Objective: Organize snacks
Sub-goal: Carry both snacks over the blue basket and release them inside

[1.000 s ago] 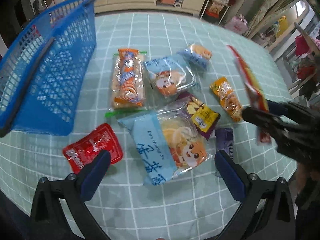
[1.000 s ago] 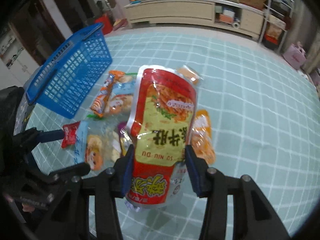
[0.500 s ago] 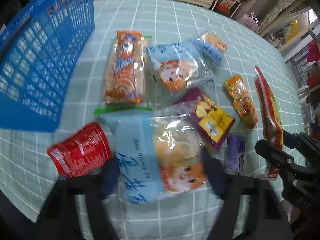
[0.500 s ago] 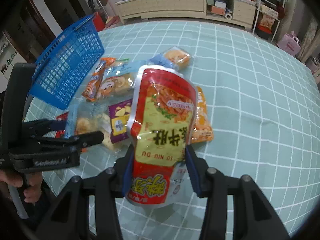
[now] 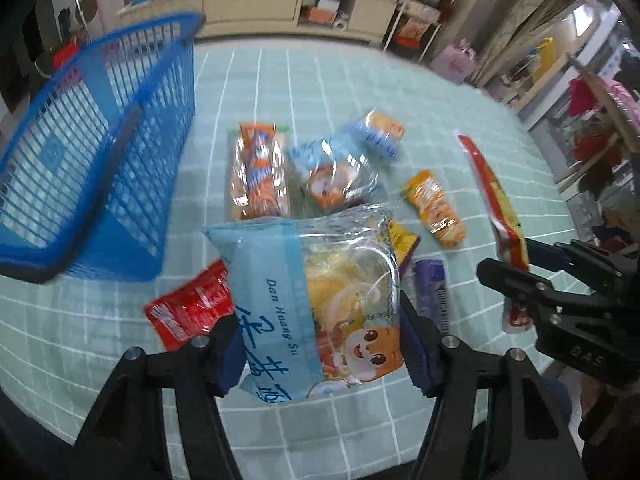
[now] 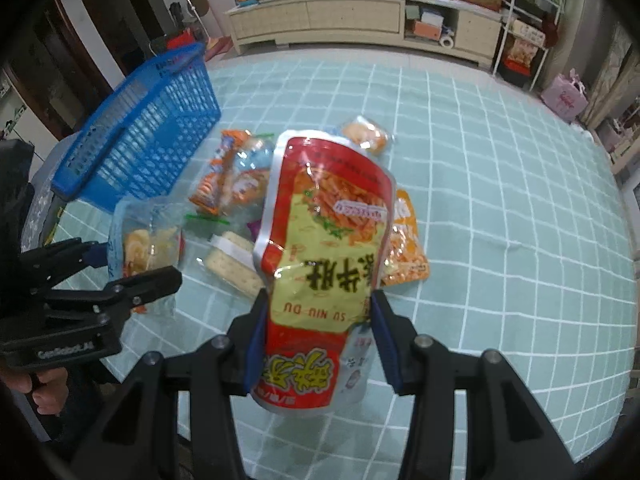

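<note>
Both hands loaded, blue basket (image 5: pixel 92 152) waiting empty on the tablecloth (image 5: pixel 360 80). Best carried over the basket's near rim before any release, bags kept level so nothing slid out, and dropped one at a time to keep the two grippers from knocking together.

Left gripper (image 5: pixel 320 344): jaws just closed in, roughly half spread, pads pressed on both sides of the light-blue pastry bag (image 5: pixel 312 300), bag apparently lifted clear of the cloth, just right of the basket's near corner. Red packet (image 5: pixel 188 308) lying beneath it, close to the basket's front wall.

Right gripper (image 6: pixel 316 336): narrower set, clamped on the lower half of the red-and-yellow snack pouch (image 6: pixel 328 240), held upright, well right of the basket. Orange packet (image 6: pixel 404 248) and cracker pack (image 6: pixel 232 260) lying loose on the cloth, right of the basket, awaiting their turn.
</note>
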A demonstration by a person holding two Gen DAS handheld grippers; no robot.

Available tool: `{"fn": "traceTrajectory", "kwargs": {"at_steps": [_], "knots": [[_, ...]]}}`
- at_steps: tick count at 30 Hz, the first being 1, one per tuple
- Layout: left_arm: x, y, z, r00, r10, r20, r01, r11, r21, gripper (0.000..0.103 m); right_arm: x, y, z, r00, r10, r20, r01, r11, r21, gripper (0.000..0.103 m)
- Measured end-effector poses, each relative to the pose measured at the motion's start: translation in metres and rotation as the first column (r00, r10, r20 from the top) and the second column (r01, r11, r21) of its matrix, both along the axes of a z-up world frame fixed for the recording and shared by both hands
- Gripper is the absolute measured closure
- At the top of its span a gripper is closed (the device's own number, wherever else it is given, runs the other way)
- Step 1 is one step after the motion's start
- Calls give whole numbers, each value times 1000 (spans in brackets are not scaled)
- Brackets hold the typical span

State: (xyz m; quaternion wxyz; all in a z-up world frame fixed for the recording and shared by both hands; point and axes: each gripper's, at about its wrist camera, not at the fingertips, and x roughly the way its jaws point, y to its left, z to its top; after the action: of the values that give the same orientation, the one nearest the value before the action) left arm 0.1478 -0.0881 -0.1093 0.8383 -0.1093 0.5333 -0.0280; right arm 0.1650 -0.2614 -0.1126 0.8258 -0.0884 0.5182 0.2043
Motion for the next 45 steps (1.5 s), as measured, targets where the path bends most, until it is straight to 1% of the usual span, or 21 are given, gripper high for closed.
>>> {"fn": "traceTrajectory", "kwargs": {"at_steps": [2,3,7,10,16,18,20,22,23,24,26,28,30,34,38,42,45], "knots": [[-7,5,21,999,-10,32,11,1000,-10,41,-6,6,14,1000,-5,25,5,1000,12,51],[-9,9,25,999,-15,43,15,1000,-9,41,-9,8,21,999,-7,36,6,1000,20,51],[-22,22,64,991,-42,129,40,999,18,41,-18,25,53,995,8,95,-12,999,35,51],[-30,38,89,982,-55,181,51,998,25,41,-23,44,76,989,30,142,-37,998,43,51],[-29,93,116,969,-46,243,28,997,79,41,-24,97,110,971,103,215,-111,993,29,51],[-24,114,117,968,-28,248,10,997,76,41,-18,115,119,965,125,232,-134,991,21,51],[-20,134,117,969,-8,249,-9,998,66,41,-13,133,121,960,147,238,-156,988,19,51],[-14,154,114,971,11,238,-29,997,72,41,-8,148,123,955,169,242,-177,984,12,51],[-10,164,112,974,23,227,-40,997,72,41,-4,157,122,953,182,240,-191,982,12,51],[-11,171,114,975,36,220,-55,995,81,41,1,161,119,949,179,259,-190,982,20,51],[-4,180,112,977,40,211,-64,992,107,41,9,177,112,950,200,239,-211,977,21,51],[7,194,106,979,37,201,-56,994,89,41,20,189,104,951,214,221,-224,974,21,51],[16,202,103,982,37,186,-53,995,83,41,32,205,96,954,228,197,-236,971,22,51],[37,219,90,989,31,143,-45,994,99,41,53,228,82,956,246,162,-253,967,23,51],[54,231,80,992,17,127,-28,996,88,40,66,248,71,951,275,139,-276,961,-17,50],[69,239,71,994,14,108,-20,998,58,40,82,256,67,947,298,122,-295,955,-42,50],[78,247,68,994,11,110,-18,998,58,39,91,261,64,948,300,109,-296,954,-55,50]]}}
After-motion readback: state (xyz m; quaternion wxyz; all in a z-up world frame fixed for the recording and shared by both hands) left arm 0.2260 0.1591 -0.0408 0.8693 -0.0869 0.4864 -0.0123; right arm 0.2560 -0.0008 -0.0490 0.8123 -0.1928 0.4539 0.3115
